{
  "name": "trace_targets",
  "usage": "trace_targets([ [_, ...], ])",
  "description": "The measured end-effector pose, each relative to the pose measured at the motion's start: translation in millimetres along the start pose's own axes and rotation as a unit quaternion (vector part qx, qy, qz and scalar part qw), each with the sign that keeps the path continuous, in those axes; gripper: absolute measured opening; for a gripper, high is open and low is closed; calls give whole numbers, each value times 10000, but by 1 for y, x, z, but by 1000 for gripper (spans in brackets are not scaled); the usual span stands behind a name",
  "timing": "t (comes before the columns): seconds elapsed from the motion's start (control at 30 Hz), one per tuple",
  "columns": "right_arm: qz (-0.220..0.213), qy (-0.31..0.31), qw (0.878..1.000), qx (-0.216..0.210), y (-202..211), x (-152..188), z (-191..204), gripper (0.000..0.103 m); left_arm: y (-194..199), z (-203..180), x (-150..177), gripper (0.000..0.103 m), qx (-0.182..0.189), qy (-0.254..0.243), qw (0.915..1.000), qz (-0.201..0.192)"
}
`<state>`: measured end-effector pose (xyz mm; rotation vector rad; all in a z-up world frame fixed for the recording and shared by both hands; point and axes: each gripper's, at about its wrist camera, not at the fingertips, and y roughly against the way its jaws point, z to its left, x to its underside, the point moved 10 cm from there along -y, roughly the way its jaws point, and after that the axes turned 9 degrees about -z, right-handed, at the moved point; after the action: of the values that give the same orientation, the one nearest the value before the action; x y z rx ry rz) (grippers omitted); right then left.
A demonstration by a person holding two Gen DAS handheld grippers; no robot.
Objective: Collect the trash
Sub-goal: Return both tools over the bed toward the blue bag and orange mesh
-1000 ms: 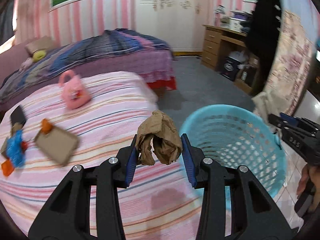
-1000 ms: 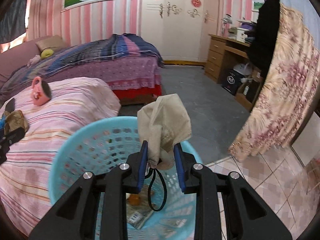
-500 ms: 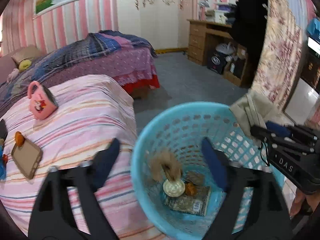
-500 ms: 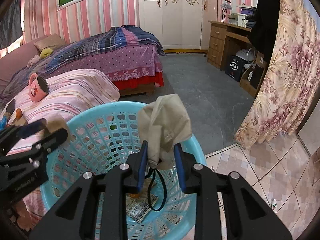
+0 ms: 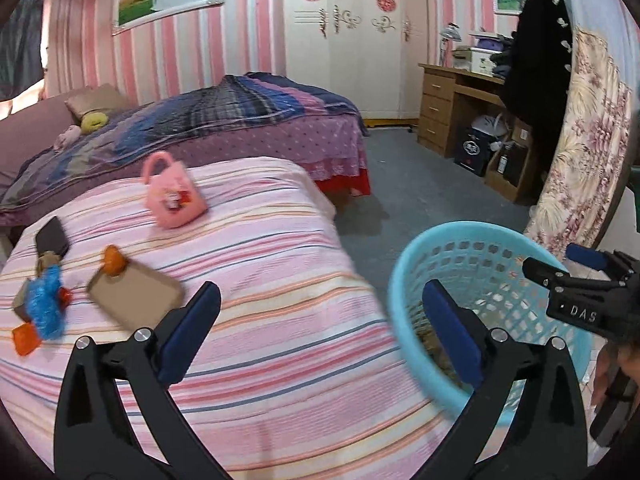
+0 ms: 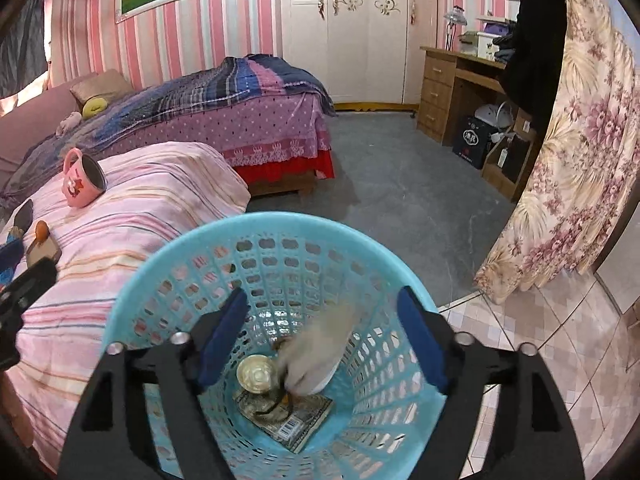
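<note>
The light-blue plastic basket [image 6: 280, 222] stands on the floor beside the pink striped bed [image 5: 280, 264]. My right gripper [image 6: 322, 296] hangs over its mouth with jaws opening and nothing between the pads. Below it a beige mask with a black strap [image 6: 320, 354], blurred, drops onto a round cream lid [image 6: 258, 374] and a printed packet [image 6: 294, 418]. My left gripper [image 5: 320, 296], jaws opening and empty, hovers over the bed's edge next to the basket [image 5: 476, 236]. On the bed lie a blue wrapper [image 5: 44, 306], orange scraps [image 5: 26, 340] and a brown card [image 5: 136, 300].
A pink mug [image 5: 172, 196] lies on its side on the bed, with a black item [image 5: 52, 236] to its left. A second bed with a plaid blanket [image 5: 240, 120] stands behind. A wooden desk [image 6: 448, 76] and a floral curtain [image 6: 580, 160] are at the right.
My left gripper let go of the crumpled brown paper over the basket and swung back towards the bed. My right gripper opened and the beige mask fell into the basket.
</note>
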<state>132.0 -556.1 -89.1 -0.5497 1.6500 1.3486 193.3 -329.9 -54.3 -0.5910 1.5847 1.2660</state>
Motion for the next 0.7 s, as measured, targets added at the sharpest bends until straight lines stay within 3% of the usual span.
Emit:
trace_targets([
  [0.33, -198, 103, 9997, -44, 3, -20, 44, 88, 29, 106, -1, 98, -647, 226, 9976, -76],
  [0.53, -376, -172, 9983, -405, 6, -34, 85, 88, 46, 173, -9, 98, -1082, 204, 9937, -193],
  [0.7, -436, -57, 9976, -540, 7, -40, 120, 88, 55, 228, -4, 98, -1355, 135, 9906, -152],
])
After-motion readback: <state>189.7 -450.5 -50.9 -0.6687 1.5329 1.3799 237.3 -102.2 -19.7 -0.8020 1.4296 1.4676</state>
